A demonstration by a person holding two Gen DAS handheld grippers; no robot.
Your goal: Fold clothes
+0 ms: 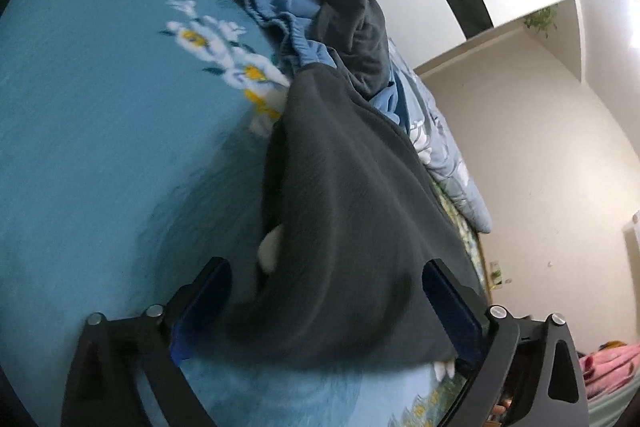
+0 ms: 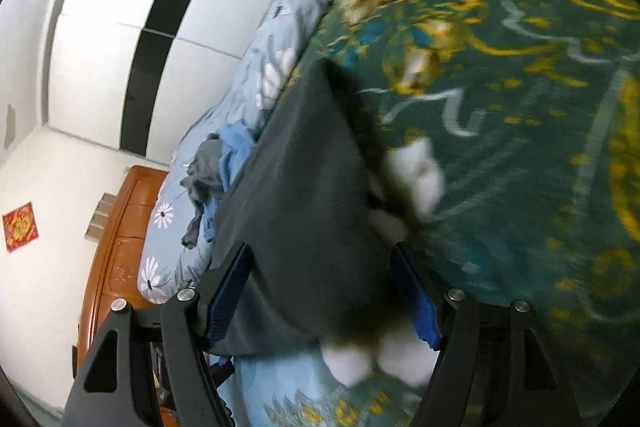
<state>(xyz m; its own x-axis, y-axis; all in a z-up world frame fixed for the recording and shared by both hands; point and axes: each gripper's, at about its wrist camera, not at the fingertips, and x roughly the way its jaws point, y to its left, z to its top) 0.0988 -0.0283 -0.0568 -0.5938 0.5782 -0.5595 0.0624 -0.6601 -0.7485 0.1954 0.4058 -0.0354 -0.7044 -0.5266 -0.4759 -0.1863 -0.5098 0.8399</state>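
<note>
A dark grey garment (image 1: pixel 340 187) lies spread flat on the teal flowered blanket (image 1: pixel 100 107) of a bed. In the left wrist view my left gripper (image 1: pixel 326 267) is open wide, with the garment's near edge lying between its blue-padded fingers (image 1: pixel 204 303). The right wrist view shows the same dark grey garment (image 2: pixel 304 187) on the blanket (image 2: pixel 520 147). My right gripper (image 2: pixel 322 247) also stands open around the cloth's near edge, its pads (image 2: pixel 228 291) beside the fabric and not squeezing it. White patches show at the garment's edges; whether they are cloth or blanket print I cannot tell.
A heap of blue and grey clothes (image 1: pixel 320 7) lies beyond the garment, also seen as the heap (image 2: pixel 216 171). A light blue daisy quilt (image 2: pixel 280 47) runs along the bed's far side. A wooden headboard (image 2: pixel 120 247) and a white wardrobe (image 2: pixel 100 47) stand behind it.
</note>
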